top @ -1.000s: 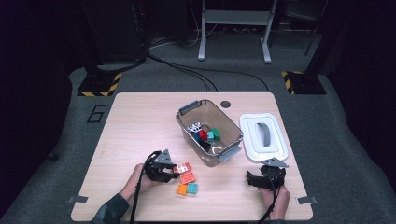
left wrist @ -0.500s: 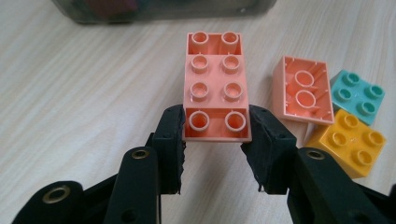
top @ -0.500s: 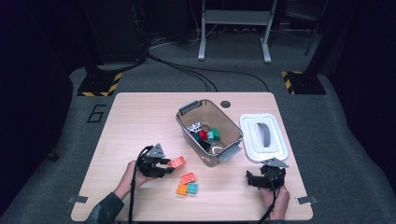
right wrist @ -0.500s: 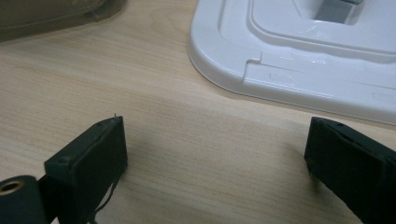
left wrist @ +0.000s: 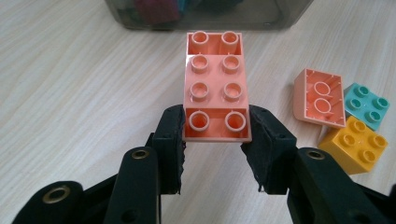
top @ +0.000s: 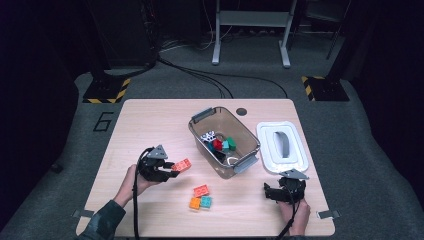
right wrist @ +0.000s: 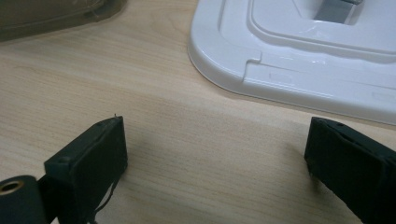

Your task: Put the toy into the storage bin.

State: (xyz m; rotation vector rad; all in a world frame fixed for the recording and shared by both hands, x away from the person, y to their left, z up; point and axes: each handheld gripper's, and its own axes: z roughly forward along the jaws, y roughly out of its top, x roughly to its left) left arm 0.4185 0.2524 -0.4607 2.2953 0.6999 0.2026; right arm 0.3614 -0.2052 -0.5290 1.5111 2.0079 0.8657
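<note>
Orange brick (left wrist: 215, 84), a long eight-stud piece, sits clamped at its near end between the left gripper's (left wrist: 215, 140) two black pads, one pad pressed on each long side. In the high view the brick (top: 181, 164) sticks out from the left gripper (top: 167, 171) toward the bin (top: 224, 141), clear of the table (top: 150, 120). Three loose bricks lie together on the table just beside the gripper: a red one (top: 201, 190), a yellow-orange one (top: 194, 203) and a teal one (top: 206, 202). In the left gripper view the same cluster lies to the right, with the nearest piece (left wrist: 322, 98) tipped on its side, hollow face showing.

The bin is clear, lidless, and holds several red, green and teal bricks. Its white lid (top: 281, 148) lies flat on the table just right of it.

Right gripper (top: 272, 192) rests low near the table's front edge, close to the lid. Its jaws stand wide apart with bare wood between them, holding nothing (right wrist: 215, 154).
</note>
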